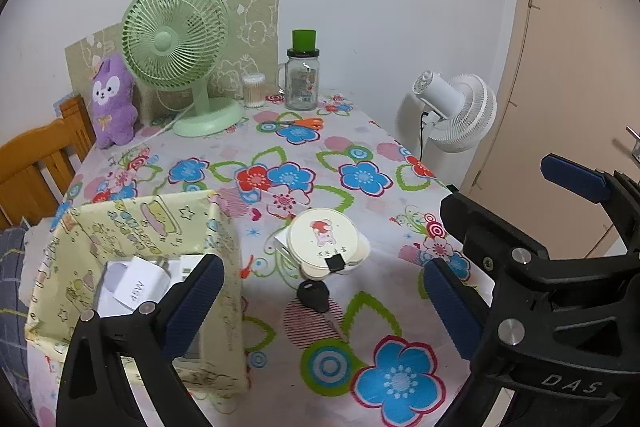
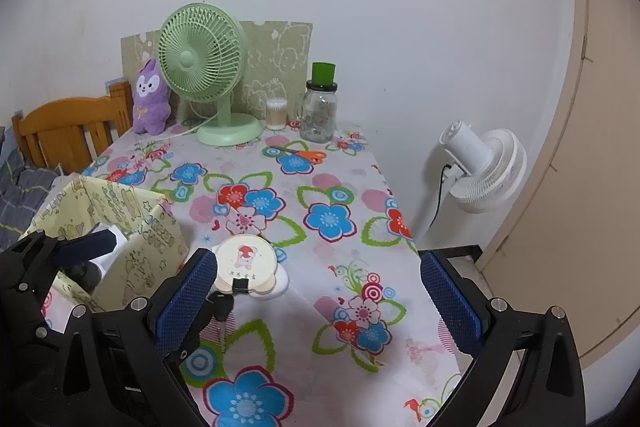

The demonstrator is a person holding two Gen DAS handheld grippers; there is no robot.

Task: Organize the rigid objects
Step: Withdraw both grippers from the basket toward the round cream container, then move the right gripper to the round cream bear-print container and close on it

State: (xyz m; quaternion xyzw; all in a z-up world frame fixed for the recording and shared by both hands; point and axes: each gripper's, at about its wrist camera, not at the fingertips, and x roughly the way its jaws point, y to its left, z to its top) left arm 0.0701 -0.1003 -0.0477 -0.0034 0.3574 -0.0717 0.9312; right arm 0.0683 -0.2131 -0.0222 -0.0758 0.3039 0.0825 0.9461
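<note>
One car key [image 1: 313, 293], one round case [image 1: 325, 240], one yellow box [image 1: 152, 227], two fans

Flowered table [image 1: 360, 147] bears box [image 1: 160, 227], key [image 1: 314, 295], fan [image 1: 180, 43], jar [image 1: 302, 79], scissors [image 1: 296, 124]

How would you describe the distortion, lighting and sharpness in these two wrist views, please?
Left wrist view: strong fisheye bending, the door edge bows, black vignette in the corners; soft, even indoor light with faint shadows; the key and the green fan are reasonably sharp. Right wrist view: the same barrel curvature; the table is evenly lit with no harsh glare, and the near fingers look slightly soft.
</note>
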